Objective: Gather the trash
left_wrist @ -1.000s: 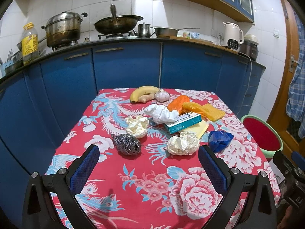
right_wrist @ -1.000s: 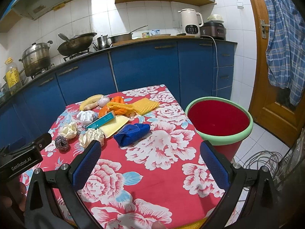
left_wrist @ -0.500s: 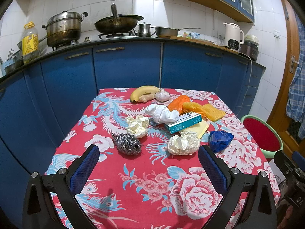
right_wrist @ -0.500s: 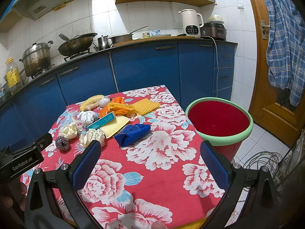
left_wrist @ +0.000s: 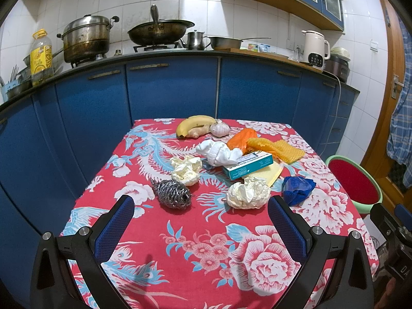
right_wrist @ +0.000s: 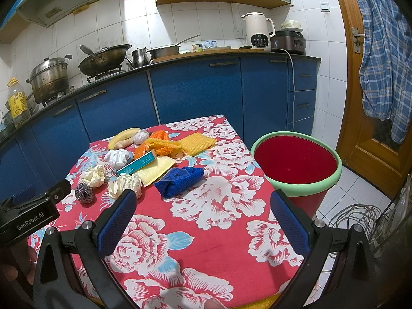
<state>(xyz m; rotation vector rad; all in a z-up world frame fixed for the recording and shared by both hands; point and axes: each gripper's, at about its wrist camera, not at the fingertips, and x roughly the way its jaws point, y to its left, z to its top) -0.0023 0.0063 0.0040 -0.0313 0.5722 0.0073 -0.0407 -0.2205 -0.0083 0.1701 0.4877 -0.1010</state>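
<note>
While the trash waits untouched on the red floral counter [left_wrist: 219, 242], the left wrist view shows the left gripper [left_wrist: 200, 221] spread wide and empty above the near edge, its blue pads framing a steel scourer [left_wrist: 173, 193] and, just beside it, a crumpled paper ball [left_wrist: 247, 192]. A second paper ball [left_wrist: 186, 169] lies behind the scourer, with a white wad [left_wrist: 218, 152], a teal box [left_wrist: 247, 166] and a blue cloth [left_wrist: 297, 186] close by; a banana [left_wrist: 194, 125] and a garlic bulb [left_wrist: 219, 128] sit at the far edge. From the right wrist view, the right gripper [right_wrist: 203, 215] hangs equally wide and holds nothing, over bare cloth short of the blue cloth [right_wrist: 180, 181]. A red bin with a green rim [right_wrist: 296, 160] stands on the floor just off the counter's right side, seemingly empty. Nothing appears collected yet. A sound start would be to centre one gripper over the nearest paper ball, come down so both pads straddle it, close gently since crumpled paper yields, then carry it clear of the rim before letting go, leaving food and scrubbers alone.
</note>
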